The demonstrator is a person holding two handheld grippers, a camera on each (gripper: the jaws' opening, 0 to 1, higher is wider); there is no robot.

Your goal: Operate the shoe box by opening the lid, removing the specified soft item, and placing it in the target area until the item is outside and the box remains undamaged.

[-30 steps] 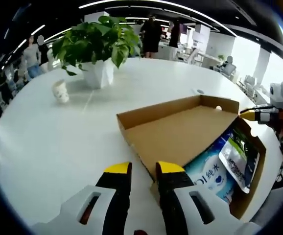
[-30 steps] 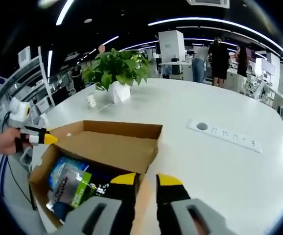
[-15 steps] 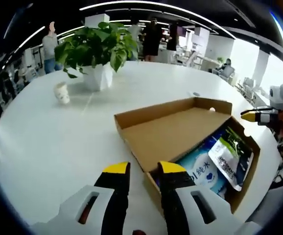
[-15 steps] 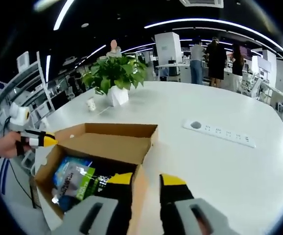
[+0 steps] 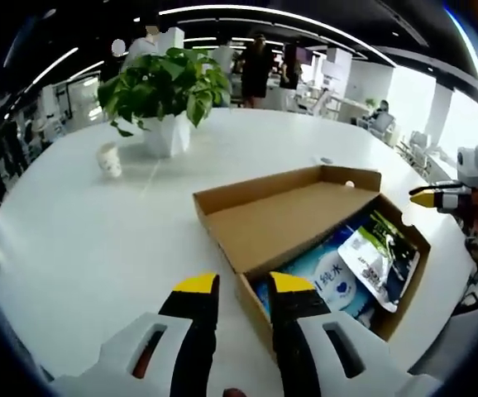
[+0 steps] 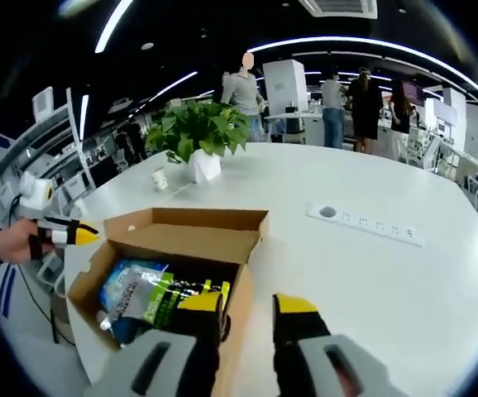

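Note:
A brown cardboard shoe box (image 5: 392, 310) stands on the white table with its lid (image 5: 289, 219) swung open and leaning back. Inside lie a blue-and-white soft packet (image 5: 326, 277) and, on top of it, a white, green and black pouch (image 5: 371, 256). My left gripper (image 5: 243, 285) hovers open at the box's near corner. The right gripper (image 5: 427, 198), held by a hand, sits just beyond the far corner. In the right gripper view, my right gripper (image 6: 247, 304) is open over the box wall (image 6: 86, 302), with the pouch (image 6: 160, 294), lid (image 6: 198, 241) and left gripper (image 6: 78, 235) ahead.
A potted plant (image 5: 164, 83) in a white pot and a small white cup (image 5: 110, 159) stand further back on the table. A power strip (image 6: 367, 225) is set into the tabletop to the box's right. Several people (image 6: 351, 103) stand far behind. The table edge runs close under the box.
Both cameras have shifted a little. The lid leans further back than before, and more of the blue packet and the pouch shows. Both grippers keep about the same gap.

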